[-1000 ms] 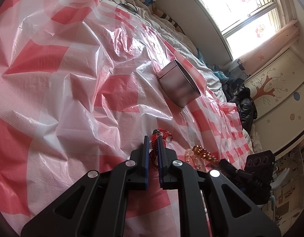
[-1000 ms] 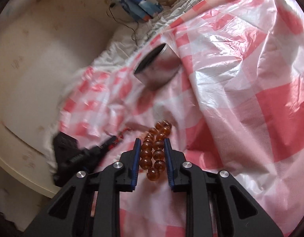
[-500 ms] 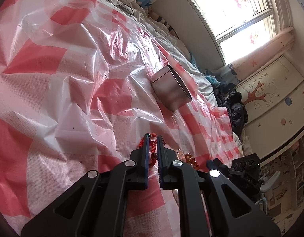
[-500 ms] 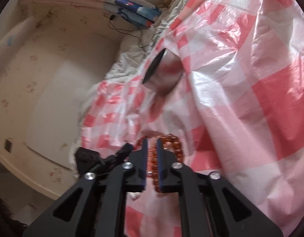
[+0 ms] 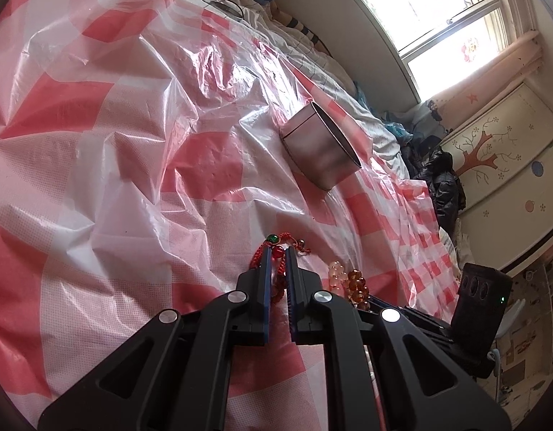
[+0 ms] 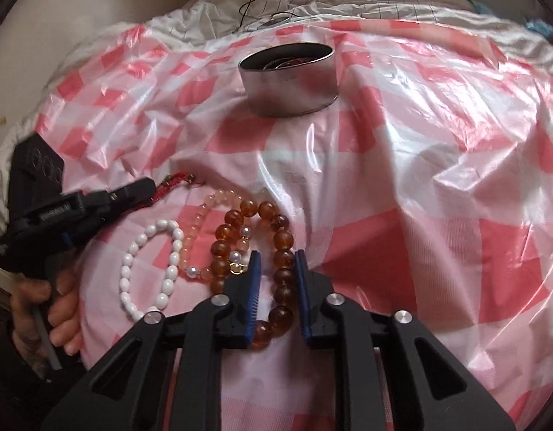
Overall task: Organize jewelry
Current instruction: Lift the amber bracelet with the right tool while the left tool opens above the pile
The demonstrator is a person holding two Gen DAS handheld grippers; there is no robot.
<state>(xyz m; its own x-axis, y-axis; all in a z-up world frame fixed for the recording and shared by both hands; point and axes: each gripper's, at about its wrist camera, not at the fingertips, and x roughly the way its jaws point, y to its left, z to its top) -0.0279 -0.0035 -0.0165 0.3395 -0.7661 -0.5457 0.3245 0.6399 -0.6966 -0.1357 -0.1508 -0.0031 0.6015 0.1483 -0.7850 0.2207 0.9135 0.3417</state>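
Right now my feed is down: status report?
Left hand-held gripper shut on red cord bracelet. Right hand-held gripper open around amber bead bracelet. Tin unobstructed.

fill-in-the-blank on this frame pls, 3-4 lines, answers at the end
1. The right gripper has its fingers on either side of the ____ bead bracelet.
2. The left gripper is at the ____ cord bracelet.
3. The white bracelet lies on the checked ____.
4. The tin stands ____, opening up.

Answers: amber; red; sheet; upright
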